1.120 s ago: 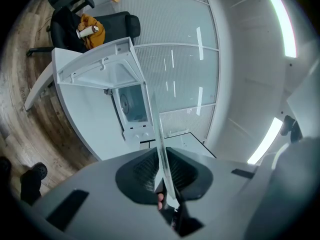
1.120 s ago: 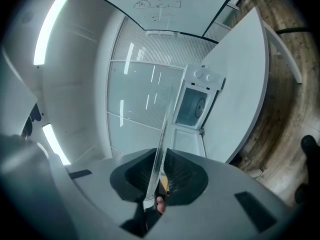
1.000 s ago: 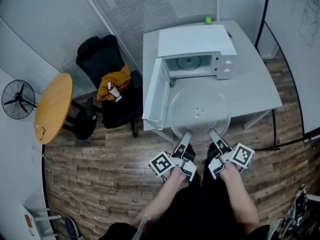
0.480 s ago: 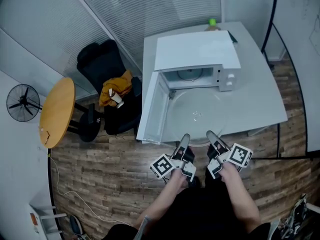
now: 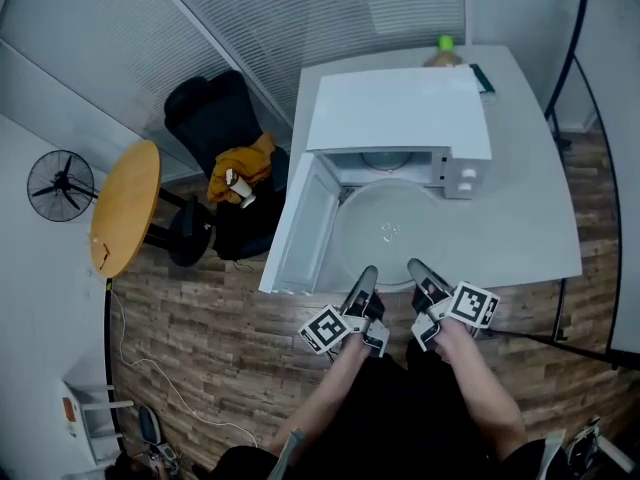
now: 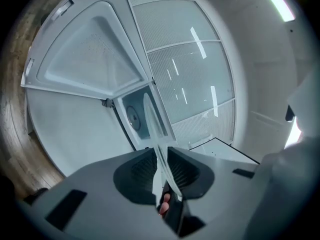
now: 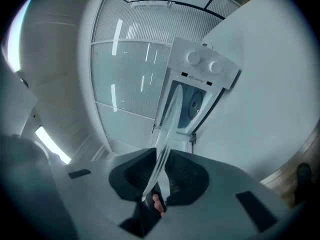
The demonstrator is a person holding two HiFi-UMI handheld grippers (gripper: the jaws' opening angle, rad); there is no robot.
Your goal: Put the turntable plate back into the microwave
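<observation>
You hold the turntable plate [image 5: 390,233] by its near rim with both tools. The left gripper [image 5: 366,278] takes the rim a little to the left of the plate's middle and the right gripper [image 5: 416,270] a little to the right, close side by side, so neither hand is nearer to the work. In each gripper view the glass rim passes edge-on between the two pads, and the pads seem to touch it on both faces. The jaws of the left gripper are opening at this moment, with the rim between them. The jaws of the right one are clamped on the glass. The plate is round, so it has no long axis. What matters is that it reaches straight forward from your fingers, nearly flat, above the table [image 5: 530,218]. Its far edge is just at the mouth of the cavity [image 5: 392,160] of the microwave [image 5: 400,108], and the door [image 5: 300,223] stands open at the left. I judge that the coming move is a straight push forward, and that you must keep the plate flat to pass the opening.
</observation>
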